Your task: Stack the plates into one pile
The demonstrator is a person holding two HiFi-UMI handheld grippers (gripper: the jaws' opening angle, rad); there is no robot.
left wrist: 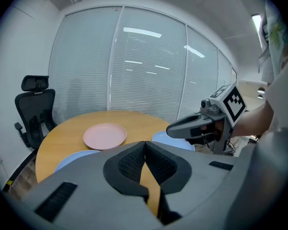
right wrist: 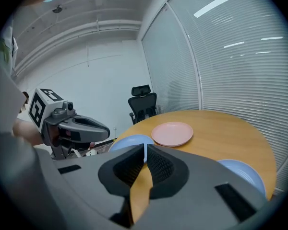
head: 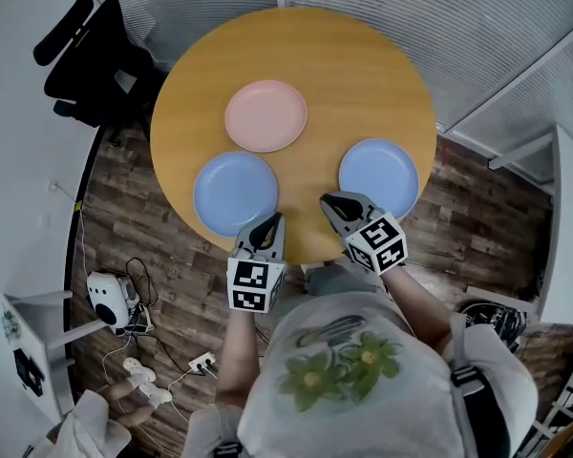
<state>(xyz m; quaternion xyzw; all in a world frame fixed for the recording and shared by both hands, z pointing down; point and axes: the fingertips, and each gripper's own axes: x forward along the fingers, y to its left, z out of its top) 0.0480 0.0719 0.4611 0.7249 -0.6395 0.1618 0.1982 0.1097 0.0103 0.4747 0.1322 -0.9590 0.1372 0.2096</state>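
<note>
Three plates lie apart on the round wooden table (head: 363,74): a pink plate (head: 265,115) toward the far side, a blue plate (head: 235,194) near the front left and a second blue plate (head: 379,178) near the front right. My left gripper (head: 268,223) hovers at the table's near edge just right of the left blue plate, shut with nothing in it. My right gripper (head: 335,203) hangs shut and empty at the near edge, just left of the right blue plate. The left gripper view shows the pink plate (left wrist: 104,136) ahead and the right gripper (left wrist: 175,127) beside it.
A black office chair (head: 95,55) stands at the table's far left. Cables, a power strip (head: 202,362) and a small white device (head: 108,300) lie on the wood floor at the left. White furniture (head: 565,227) stands at the right. Glass walls with blinds close off the far side.
</note>
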